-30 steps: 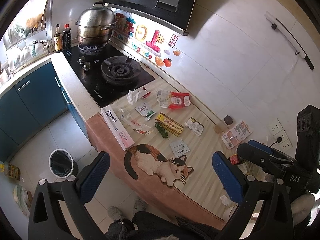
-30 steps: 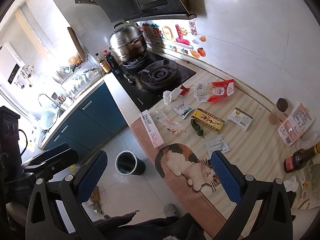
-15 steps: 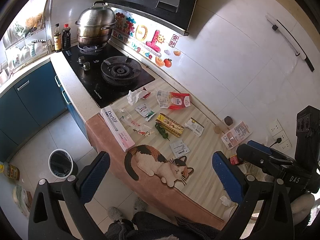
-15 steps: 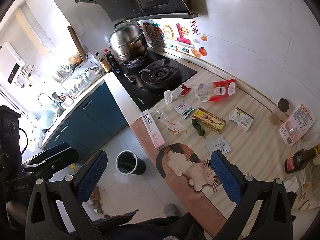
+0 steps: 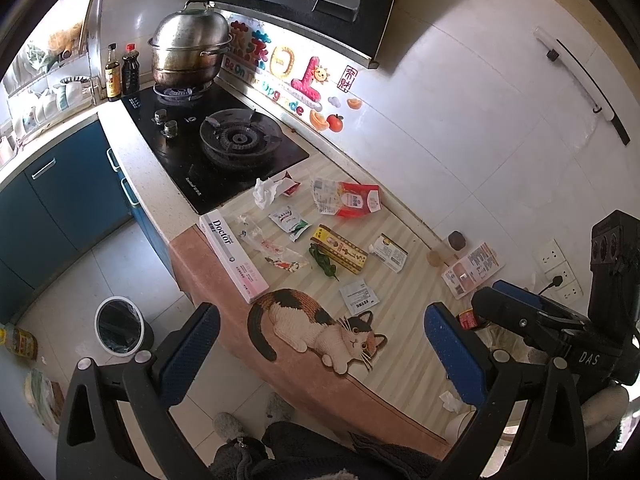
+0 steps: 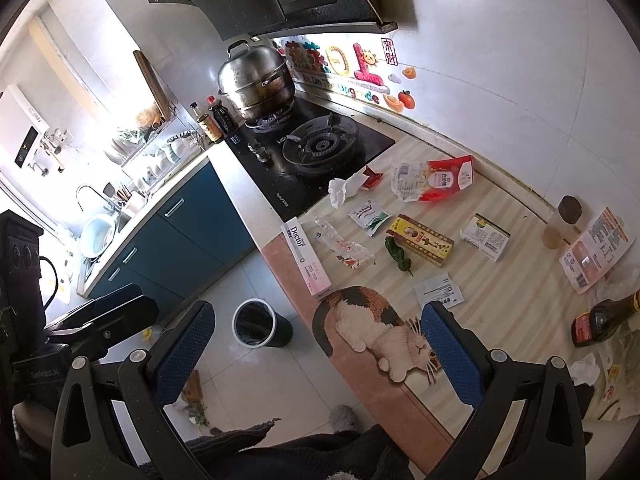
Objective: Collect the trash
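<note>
Trash lies scattered on the striped counter mat (image 5: 400, 320): a crumpled white tissue (image 5: 265, 192), a red and white bag (image 5: 348, 198), a green sachet (image 5: 289, 221), a clear wrapper (image 5: 272, 247), a yellow box (image 5: 344, 249), a green pepper (image 5: 323, 261) and a white Doctor box (image 5: 232, 254). The same litter shows in the right wrist view, with the tissue (image 6: 343, 191) and yellow box (image 6: 420, 240). A small bin (image 5: 119, 325) stands on the floor, also in the right wrist view (image 6: 256, 323). My left gripper (image 5: 320, 356) and right gripper (image 6: 316, 352) are open, empty, high above the counter edge.
A gas hob (image 5: 216, 148) with a steel steamer pot (image 5: 188, 52) sits left of the trash. A dark sauce bottle (image 6: 600, 320), a small jar (image 6: 560, 224) and a leaflet (image 6: 596, 248) lie at the counter's right end. Blue cabinets (image 5: 52, 196) line the floor.
Both grippers have shifted only slightly; the view has barely moved. Nothing was picked up or released.
</note>
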Tool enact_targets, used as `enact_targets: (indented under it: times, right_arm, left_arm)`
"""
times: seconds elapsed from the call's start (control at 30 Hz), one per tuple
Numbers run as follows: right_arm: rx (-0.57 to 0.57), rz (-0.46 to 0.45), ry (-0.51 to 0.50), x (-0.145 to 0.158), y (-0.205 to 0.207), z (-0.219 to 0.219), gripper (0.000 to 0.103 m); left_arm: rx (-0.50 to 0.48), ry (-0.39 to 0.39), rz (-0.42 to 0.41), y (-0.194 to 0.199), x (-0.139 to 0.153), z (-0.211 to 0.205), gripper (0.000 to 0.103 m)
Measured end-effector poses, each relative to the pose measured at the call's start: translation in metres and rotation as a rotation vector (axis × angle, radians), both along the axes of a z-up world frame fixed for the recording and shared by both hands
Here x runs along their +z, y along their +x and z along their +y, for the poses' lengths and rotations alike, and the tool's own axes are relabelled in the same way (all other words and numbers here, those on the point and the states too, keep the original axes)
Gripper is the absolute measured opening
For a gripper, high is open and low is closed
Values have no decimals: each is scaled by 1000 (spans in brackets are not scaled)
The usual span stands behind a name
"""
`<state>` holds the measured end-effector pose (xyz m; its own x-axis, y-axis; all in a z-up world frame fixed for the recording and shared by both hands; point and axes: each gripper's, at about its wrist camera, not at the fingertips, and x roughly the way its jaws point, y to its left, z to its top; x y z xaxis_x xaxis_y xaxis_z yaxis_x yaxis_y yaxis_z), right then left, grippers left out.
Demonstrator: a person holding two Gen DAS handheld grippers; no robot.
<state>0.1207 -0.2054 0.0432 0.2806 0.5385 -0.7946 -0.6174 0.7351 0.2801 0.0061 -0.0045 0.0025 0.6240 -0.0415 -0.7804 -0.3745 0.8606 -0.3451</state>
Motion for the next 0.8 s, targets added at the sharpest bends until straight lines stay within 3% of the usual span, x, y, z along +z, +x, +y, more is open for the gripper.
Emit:
enact_targets:
  times: [0.47, 0.7, 0.8]
  right_arm:
    - [-7, 5, 2, -2, 4, 4, 103]
    - [-150, -38, -52, -15, -5, 21, 103]
    - [-213, -51, -115, -42, 9, 27, 103]
  left_arm:
    - [-5, -2, 16, 3, -13, 4, 103]
    - [160, 269, 151, 31, -54, 41, 103]
    - [203, 303, 223, 49, -87, 68, 103]
